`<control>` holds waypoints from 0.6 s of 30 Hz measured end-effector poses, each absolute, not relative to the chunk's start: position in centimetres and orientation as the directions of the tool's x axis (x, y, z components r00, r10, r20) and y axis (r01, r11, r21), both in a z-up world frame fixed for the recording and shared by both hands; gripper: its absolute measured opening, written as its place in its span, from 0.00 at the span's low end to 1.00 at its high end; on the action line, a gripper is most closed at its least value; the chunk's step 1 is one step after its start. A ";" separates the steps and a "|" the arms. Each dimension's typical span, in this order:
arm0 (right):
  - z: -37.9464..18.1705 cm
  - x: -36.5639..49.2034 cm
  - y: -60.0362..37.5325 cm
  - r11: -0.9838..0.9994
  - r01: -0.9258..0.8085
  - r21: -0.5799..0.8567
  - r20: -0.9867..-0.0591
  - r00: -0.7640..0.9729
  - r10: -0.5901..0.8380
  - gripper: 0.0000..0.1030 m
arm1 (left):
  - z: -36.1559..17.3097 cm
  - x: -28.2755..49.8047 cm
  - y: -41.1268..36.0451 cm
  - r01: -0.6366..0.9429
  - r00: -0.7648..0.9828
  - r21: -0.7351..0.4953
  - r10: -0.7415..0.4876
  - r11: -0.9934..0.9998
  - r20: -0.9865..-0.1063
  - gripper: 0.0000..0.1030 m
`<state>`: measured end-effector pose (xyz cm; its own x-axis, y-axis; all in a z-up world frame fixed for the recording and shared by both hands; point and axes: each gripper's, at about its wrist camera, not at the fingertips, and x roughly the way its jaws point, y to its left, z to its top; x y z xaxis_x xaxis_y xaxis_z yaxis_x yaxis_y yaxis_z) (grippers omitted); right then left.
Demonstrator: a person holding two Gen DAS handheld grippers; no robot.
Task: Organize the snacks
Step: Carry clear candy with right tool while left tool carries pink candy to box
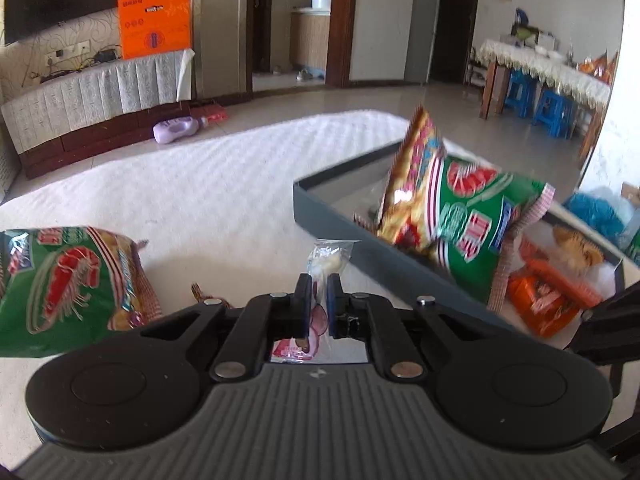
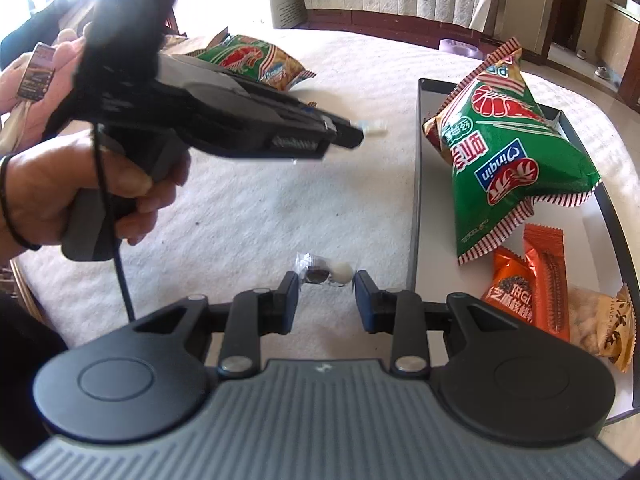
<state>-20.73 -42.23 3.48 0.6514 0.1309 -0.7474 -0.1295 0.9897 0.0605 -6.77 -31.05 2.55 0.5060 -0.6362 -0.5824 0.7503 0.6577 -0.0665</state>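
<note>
Now we hold small candy packet (image 1: 320, 276) pinched in left gripper (image 1: 319, 300) jaws; tray (image 1: 332, 216) ahead-right. Right gripper (image 2: 326, 300) jaws spread, wrapped candy (image 2: 324, 273) lying crosswise just ahead between them.

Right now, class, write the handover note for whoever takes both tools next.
Left tool: shut on a small clear-wrapped candy, held above the white cloth.
Right tool: open, just short of another small candy on the cloth.
Done: green shrimp-chip bag, orange packets and a tan packet are in the tray.
Left: both candies, plus the second green bag on the cloth.
</note>
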 end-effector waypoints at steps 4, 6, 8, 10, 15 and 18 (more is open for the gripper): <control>3.9 -20.9 -42.4 0.989 -0.128 0.077 -0.730 0.668 0.143 0.33 | 3.6 -7.7 -30.0 0.737 0.524 -0.082 -0.644 0.671 -0.557 0.09; 4.1 -21.0 -42.4 0.988 -0.131 0.082 -0.718 0.679 0.150 0.33 | 3.8 -7.9 -29.7 0.731 0.532 -0.076 -0.637 0.678 -0.558 0.09; 4.4 -21.3 -42.4 0.987 -0.134 0.089 -0.708 0.689 0.157 0.33 | 3.9 -8.4 -29.3 0.726 0.537 -0.075 -0.631 0.684 -0.560 0.09; 4.7 -21.4 -42.5 0.987 -0.131 0.091 -0.700 0.696 0.157 0.33 | 4.0 -8.8 -29.0 0.720 0.543 -0.073 -0.626 0.690 -0.560 0.09; 5.6 -22.2 -43.0 0.988 -0.115 0.099 -0.675 0.722 0.152 0.33 | 4.6 -9.6 -28.5 0.699 0.564 -0.081 -0.617 0.711 -0.549 0.09; 6.1 -22.7 -43.2 0.989 -0.109 0.097 -0.664 0.733 0.145 0.33 | 5.0 -10.1 -28.5 0.691 0.571 -0.082 -0.613 0.718 -0.546 0.09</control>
